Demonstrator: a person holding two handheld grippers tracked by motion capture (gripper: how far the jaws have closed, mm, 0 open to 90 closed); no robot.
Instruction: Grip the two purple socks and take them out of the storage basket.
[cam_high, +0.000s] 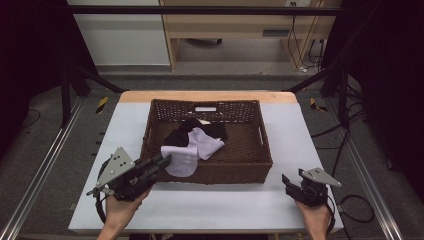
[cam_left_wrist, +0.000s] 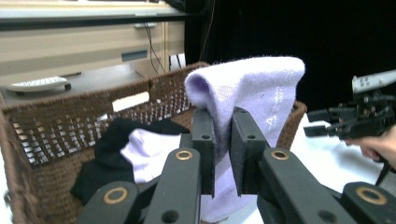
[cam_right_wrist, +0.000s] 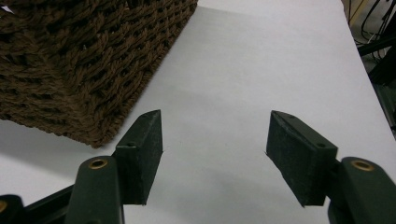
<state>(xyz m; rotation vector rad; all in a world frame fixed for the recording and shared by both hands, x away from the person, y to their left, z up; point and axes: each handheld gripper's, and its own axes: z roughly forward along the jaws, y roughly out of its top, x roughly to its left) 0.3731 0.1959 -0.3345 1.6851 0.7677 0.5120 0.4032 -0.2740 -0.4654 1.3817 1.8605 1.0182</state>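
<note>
Left gripper (cam_left_wrist: 223, 154) lifts lavender sock (cam_left_wrist: 252, 93) out over front edge of wicker basket (cam_high: 260, 150)
Jaws clamped on a thin fold of the sock, rest drapes over the rim; right gripper (cam_right_wrist: 215, 154) empty, jaws apart, low on the white table (cam_right_wrist: 261, 56) beside the basket corner. Risk: hanging end snags the weave and pulls free, or drags the black sock (cam_high: 180, 134) along

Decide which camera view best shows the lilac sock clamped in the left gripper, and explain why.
The left gripper view: the lilac sock hangs close up, pinched in the left gripper. The high view shows it small, draped over the wicker basket front wall.
</note>
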